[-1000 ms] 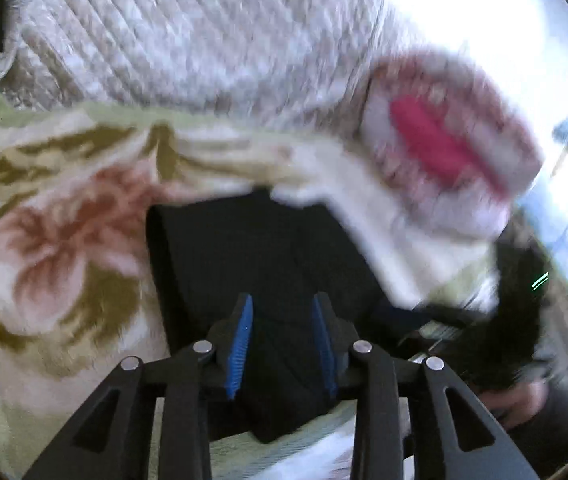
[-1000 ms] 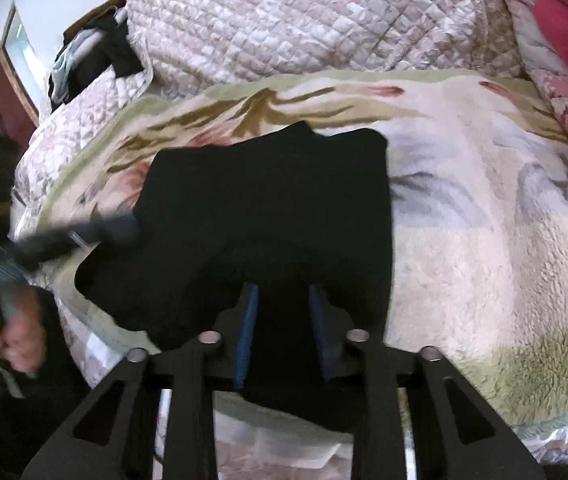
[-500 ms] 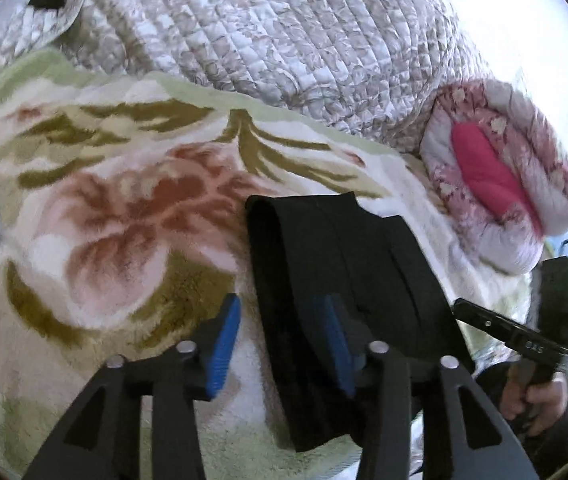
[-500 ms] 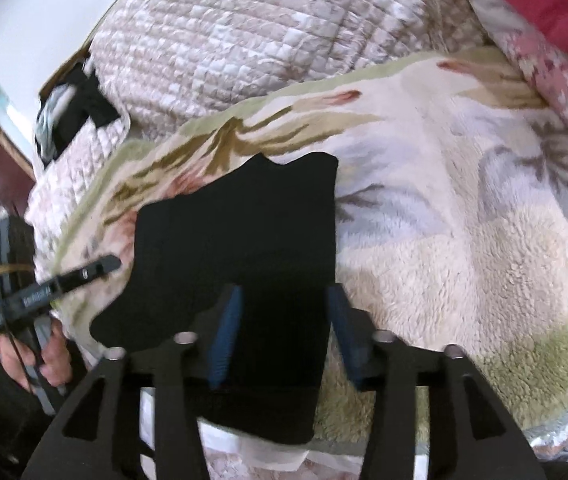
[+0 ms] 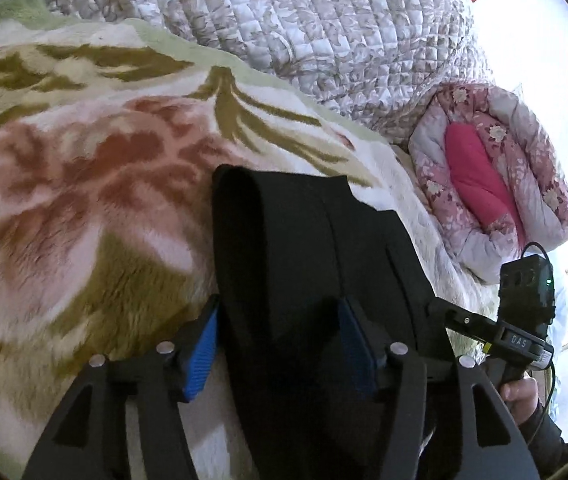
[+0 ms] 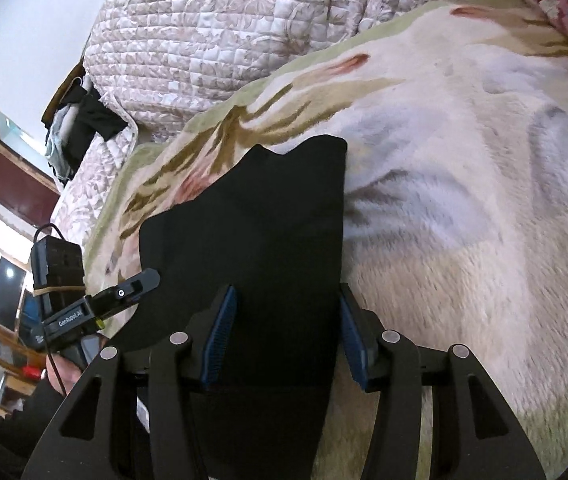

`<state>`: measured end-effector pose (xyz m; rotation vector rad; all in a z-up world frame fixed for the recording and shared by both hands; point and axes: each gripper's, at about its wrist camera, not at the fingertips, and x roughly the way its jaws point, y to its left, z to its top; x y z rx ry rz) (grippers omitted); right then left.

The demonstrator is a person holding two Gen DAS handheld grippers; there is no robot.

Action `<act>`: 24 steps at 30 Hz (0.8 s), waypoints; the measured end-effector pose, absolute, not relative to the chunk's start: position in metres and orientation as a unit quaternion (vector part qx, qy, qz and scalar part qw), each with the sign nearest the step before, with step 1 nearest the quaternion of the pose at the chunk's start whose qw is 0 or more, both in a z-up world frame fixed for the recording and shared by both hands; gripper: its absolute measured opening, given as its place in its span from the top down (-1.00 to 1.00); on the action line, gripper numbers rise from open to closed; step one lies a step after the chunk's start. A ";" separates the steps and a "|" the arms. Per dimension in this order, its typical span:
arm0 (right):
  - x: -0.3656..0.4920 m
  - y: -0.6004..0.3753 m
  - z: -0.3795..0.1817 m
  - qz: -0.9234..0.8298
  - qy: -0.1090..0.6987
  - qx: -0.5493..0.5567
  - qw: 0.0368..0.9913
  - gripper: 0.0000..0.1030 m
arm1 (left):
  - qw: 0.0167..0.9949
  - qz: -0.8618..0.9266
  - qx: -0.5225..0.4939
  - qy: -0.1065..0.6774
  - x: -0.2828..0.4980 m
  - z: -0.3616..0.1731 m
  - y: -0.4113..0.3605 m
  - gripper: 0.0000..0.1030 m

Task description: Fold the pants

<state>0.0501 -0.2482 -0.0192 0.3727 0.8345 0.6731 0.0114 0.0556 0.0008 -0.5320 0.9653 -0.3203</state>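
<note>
Since the frame a second ago both tools have let go and spread: the left tool point(image 5: 280, 346) and right tool point(image 6: 284, 338) now stand apart, clamped on nothing, each straddling the near end of the black pants point(image 5: 304, 264). I read the pants as a folded stack on the floral blanket point(image 5: 84, 208) of the bed, long axis running from the bottom centre of each frame up toward the quilt point(image 6: 212, 28). The fold edge sits at left in the left view, so I judge both tools equally near, each over one near corner.

Matt black cloth pants point(image 5: 304, 264), fluffy blanket point(image 5: 84, 208)
</note>
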 end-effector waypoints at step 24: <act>0.032 -0.234 0.000 0.329 0.386 0.176 0.844 0.66 | 0.864 -0.133 -0.171 0.454 0.002 0.030 0.018 0.40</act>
